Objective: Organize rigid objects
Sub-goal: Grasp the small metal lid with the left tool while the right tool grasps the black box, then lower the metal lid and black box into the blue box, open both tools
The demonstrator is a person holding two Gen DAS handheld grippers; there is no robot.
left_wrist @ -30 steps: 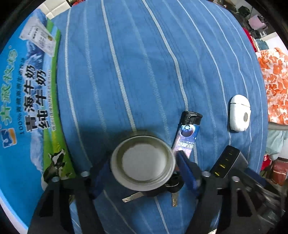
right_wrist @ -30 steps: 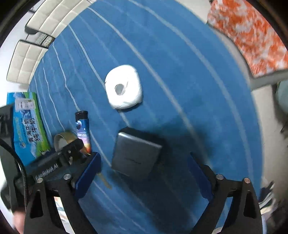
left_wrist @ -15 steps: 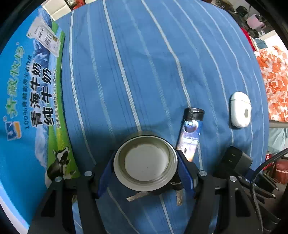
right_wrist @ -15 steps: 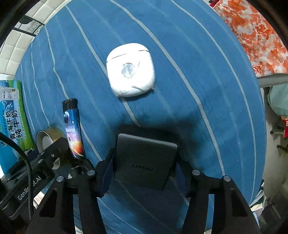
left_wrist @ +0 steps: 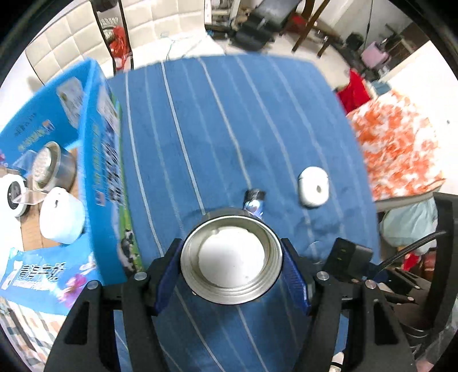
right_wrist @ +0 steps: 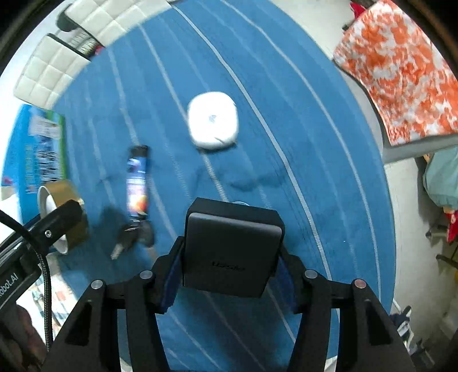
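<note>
Above the blue striped bed cover (left_wrist: 229, 128), the left claw (left_wrist: 232, 266) clamps a round tape roll (left_wrist: 232, 257) while the right claw (right_wrist: 229, 263) grips a dark grey rectangular charger block (right_wrist: 232, 246), both apparently bound for the blue printed carton (left_wrist: 94, 160) beside the cover.

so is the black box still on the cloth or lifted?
Lifted: black box is clamped in the right gripper, clear of the blue cloth.

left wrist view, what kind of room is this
Most likely a lived-in room at home, perhaps a bedroom. The things lie on a blue striped sheet like a bed's, an orange patterned cloth lies beside it, and furniture and clutter crowd the floor behind.
</note>
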